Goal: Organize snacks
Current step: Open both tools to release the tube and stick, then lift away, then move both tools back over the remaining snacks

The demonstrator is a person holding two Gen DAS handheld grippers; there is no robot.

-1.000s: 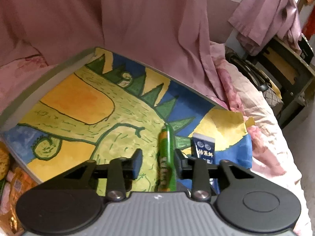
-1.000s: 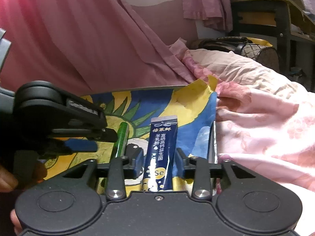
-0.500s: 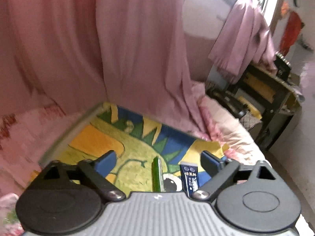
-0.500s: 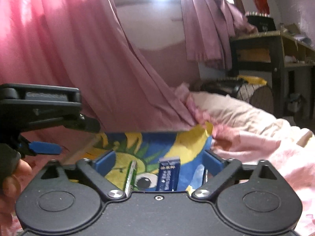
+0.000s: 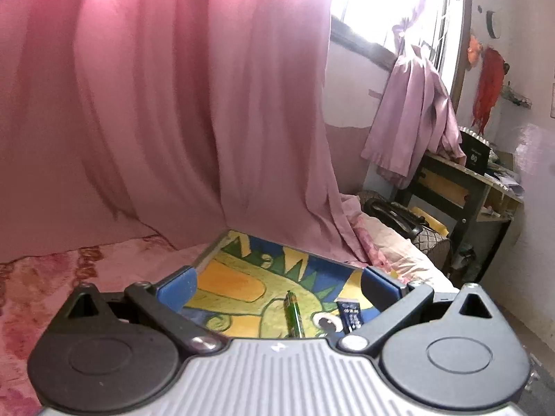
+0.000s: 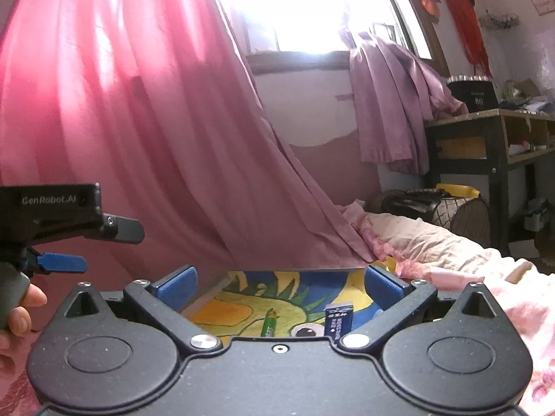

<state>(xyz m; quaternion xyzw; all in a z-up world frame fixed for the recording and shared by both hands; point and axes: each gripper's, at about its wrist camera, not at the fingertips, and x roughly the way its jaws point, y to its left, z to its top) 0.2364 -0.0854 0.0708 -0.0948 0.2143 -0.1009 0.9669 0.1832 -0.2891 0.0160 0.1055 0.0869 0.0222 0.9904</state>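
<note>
left gripper (image 5: 279, 287): jaws spread wide, just been opening, blue pads far apart, nothing held; the snacks lie below and past the pads, untouched.
right gripper (image 6: 280, 286): same, jaws wide and just been opening, empty; pads clear of both snacks.
green stick snack (image 5: 293, 317): thin glossy green foil stick, lies flat on the painted board, pointing away from the cameras, near the board's right part.
dark blue sachet (image 5: 351, 316): flat navy packet w/ white print, flat on the board, just right of the green stick, roughly parallel, small gap btw them.
painted board (image 5: 229, 286): flat board w/ a yellow, green and blue cartoon painting and a pale grey edge, lying on the bed.
bed cover (image 5: 45, 277): pink floral fabric around the board, rumpled to the right.
curtain (image 5: 173, 104): long pink cloth hanging behind the board, its hem touching the board's far edge.
person's hand (image 6: 19, 315): at left edge of right wrist view, fingers around the left gripper's handle.
backgrnd: bright window, dark desk (image 6: 499, 118) at right w/ clutter on it.
</note>
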